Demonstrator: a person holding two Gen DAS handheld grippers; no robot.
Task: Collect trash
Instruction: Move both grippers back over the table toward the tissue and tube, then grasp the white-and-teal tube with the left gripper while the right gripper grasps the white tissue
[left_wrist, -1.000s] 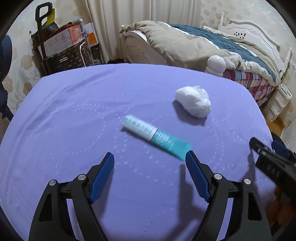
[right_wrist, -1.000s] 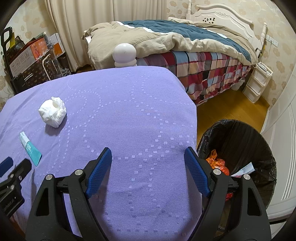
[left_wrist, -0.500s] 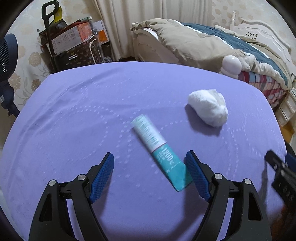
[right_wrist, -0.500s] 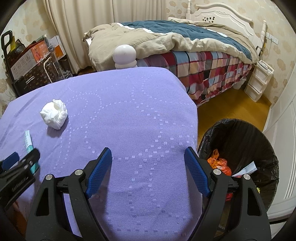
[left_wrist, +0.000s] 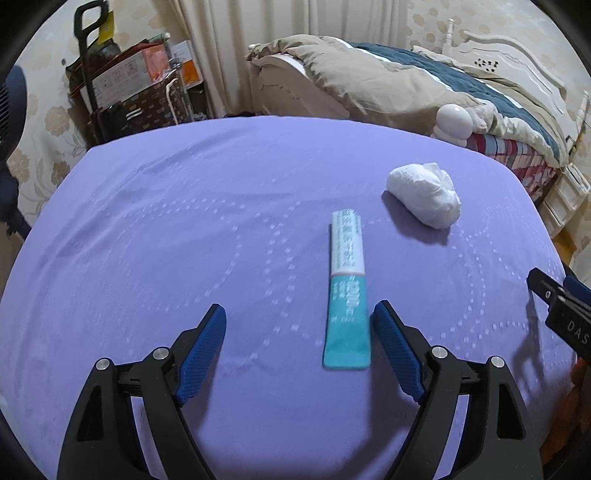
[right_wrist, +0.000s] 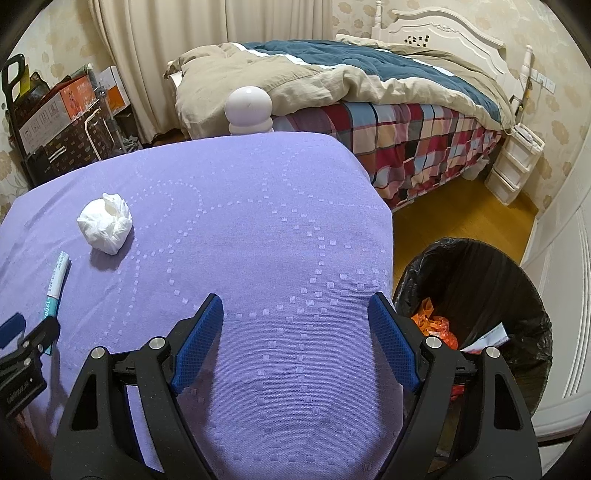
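Hovering my wide-open, empty left gripper (left_wrist: 299, 334) over the tube (left_wrist: 347, 291); tissue wad (left_wrist: 424, 199) also remains, some trash already binned (right_wrist: 476, 306).

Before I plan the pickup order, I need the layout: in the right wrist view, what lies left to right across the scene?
left gripper → teal and white tube → crumpled white tissue → right gripper → black-lined trash bin
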